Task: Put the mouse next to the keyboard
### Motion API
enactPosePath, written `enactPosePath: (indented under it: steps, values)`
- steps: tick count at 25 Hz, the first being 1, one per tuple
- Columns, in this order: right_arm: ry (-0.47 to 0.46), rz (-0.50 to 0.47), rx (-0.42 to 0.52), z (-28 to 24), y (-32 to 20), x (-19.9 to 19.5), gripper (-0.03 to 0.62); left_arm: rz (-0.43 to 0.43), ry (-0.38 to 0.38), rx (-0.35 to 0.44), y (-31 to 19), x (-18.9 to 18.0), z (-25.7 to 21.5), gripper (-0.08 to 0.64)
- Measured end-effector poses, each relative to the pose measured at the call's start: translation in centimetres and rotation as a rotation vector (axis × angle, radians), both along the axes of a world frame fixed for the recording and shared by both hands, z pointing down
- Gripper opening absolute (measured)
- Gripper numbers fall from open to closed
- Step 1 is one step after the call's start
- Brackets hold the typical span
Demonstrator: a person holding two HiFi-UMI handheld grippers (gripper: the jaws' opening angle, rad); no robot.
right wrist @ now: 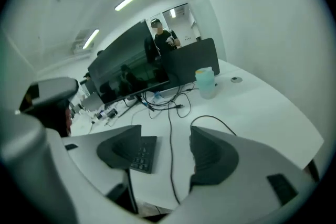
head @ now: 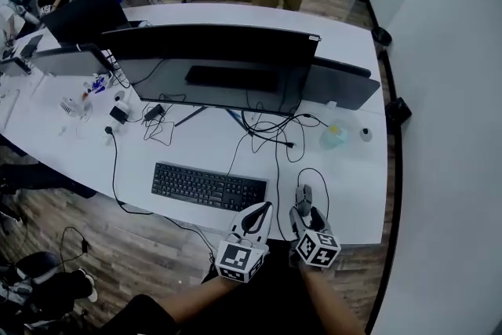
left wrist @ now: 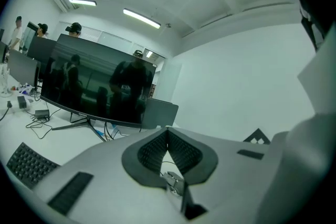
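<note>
Right of keyboard [head: 208, 186], mouse [head: 303, 195] by R gripper [head: 303, 216], jaws apart.

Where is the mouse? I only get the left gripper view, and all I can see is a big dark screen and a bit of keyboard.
Observer: The head view shows the mouse lying on the white desk, to the right of the keyboard.
Operator: Is the other claw holding it?
Observer: No. The right gripper view shows the right claw open and gripping nothing; a cable runs across the desk between its jaws.
Operator: Is anything else over there?
Observer: Yes. Farther back on the desk stands a pale see-through container.
</note>
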State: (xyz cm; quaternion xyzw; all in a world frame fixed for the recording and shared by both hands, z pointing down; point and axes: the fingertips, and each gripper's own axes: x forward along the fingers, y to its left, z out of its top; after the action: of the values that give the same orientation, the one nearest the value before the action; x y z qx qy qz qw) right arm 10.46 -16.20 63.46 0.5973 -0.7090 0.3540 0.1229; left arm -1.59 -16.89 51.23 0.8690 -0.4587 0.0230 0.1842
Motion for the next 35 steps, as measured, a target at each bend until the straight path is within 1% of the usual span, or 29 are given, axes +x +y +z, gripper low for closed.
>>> enactPosePath:
  steps: [1,2,3,5,6,7,10,13,15,19,21,24,31,35]
  values:
    - [-0.033,-0.004,0.034,-1.5,0.1,-0.6,0.308,0.001,0.015,0.011,0.5,-0.2,-0.6,0.003]
    - [-0.050,-0.011,0.073,-3.1,0.3,-1.2,0.271,0.003,0.028,0.022,1.0,-0.4,-1.1,0.003]
    - [-0.057,-0.018,0.114,-4.7,0.5,-1.6,0.202,0.008,0.038,0.030,1.5,-0.5,-1.5,0.003]
    - [-0.055,-0.017,0.187,-7.6,1.3,-2.1,0.085,0.024,0.050,0.045,2.5,-0.4,-2.0,0.003]
    - [-0.049,-0.012,0.216,-8.9,1.8,-2.2,0.044,0.036,0.053,0.053,3.0,-0.2,-2.1,0.003]
    - [-0.040,-0.006,0.237,-10.0,2.4,-2.2,0.035,0.048,0.055,0.059,3.6,0.1,-2.3,0.003]
    - [0.003,-0.001,0.282,-12.5,4.0,-2.3,0.025,0.079,0.066,0.067,5.2,1.0,-2.8,0.003]
    - [0.090,-0.036,0.343,-14.5,5.4,-2.6,0.018,0.095,0.078,0.073,6.4,1.8,-3.7,0.003]
    - [0.132,-0.059,0.390,-16.0,6.2,-2.7,0.018,0.105,0.082,0.088,7.1,2.4,-4.5,0.003]
    - [0.168,-0.077,0.467,-18.6,7.8,-2.3,0.018,0.106,0.118,0.103,8.3,3.6,-6.5,0.003]
    - [0.186,-0.075,0.487,-19.1,8.6,-1.4,0.018,0.096,0.128,0.117,9.0,4.4,-7.4,0.003]
    - [0.175,-0.068,0.489,-19.3,10.1,0.3,0.018,0.076,0.107,0.143,10.6,5.9,-8.3,0.003]
    - [0.160,-0.090,0.539,-20.8,14.2,3.1,0.018,0.036,0.063,0.192,14.8,8.6,-9.4,0.003]
    - [0.154,-0.110,0.540,-21.1,16.7,4.9,0.018,0.019,0.044,0.199,17.2,10.5,-9.9,0.003]
